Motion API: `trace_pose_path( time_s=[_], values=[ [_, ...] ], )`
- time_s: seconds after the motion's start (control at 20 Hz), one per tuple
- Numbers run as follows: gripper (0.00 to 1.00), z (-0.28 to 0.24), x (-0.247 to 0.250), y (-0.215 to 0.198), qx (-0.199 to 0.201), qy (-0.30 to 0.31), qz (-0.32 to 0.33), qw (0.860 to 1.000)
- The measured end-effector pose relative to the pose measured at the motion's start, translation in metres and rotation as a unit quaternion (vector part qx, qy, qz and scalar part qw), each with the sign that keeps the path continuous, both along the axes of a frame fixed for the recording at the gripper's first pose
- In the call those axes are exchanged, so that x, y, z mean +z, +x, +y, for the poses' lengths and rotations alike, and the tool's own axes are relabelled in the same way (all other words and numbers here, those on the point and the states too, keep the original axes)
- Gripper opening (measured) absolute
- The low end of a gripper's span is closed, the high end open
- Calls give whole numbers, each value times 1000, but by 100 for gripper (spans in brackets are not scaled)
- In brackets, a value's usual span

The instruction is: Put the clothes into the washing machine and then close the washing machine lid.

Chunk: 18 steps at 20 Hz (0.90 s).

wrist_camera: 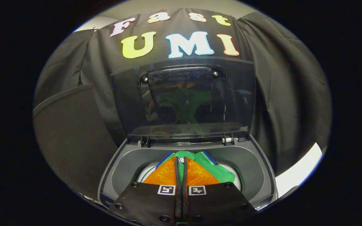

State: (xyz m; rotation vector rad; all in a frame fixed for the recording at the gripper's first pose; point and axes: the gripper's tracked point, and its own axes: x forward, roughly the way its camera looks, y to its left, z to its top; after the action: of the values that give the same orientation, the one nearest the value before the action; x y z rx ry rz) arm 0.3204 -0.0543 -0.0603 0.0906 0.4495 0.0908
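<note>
A grey top-loading washing machine (256,163) stands under me with its dark see-through lid (187,100) raised upright at the back. My gripper (181,161) hangs over the drum opening (146,174), its fingers pressed together on a green garment (212,168) with blue trim. The cloth bunches at the fingertips and hangs down into the white drum. The lid reflects the green cloth.
The black booth cloth hangs behind and around the machine. A dark panel (71,138) stands to the left of the machine. A white surface (300,171) lies to its right.
</note>
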Motion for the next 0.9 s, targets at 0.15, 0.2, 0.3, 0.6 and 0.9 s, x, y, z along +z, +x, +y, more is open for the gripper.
trace_pose_path(
  time_s=[0.15, 0.2, 0.3, 0.6, 0.9],
  values=[
    [1, 2, -17, -1, 2, -2, 13, 1000],
    [1, 2, -21, 0, 3, -7, 18, 1000],
    [1, 2, -29, 1, 3, -11, 25, 1000],
    [1, -2, -46, -1, -1, -12, 43, 999],
    [1, -4, -41, 2, -7, -16, 47, 999]
  ],
)
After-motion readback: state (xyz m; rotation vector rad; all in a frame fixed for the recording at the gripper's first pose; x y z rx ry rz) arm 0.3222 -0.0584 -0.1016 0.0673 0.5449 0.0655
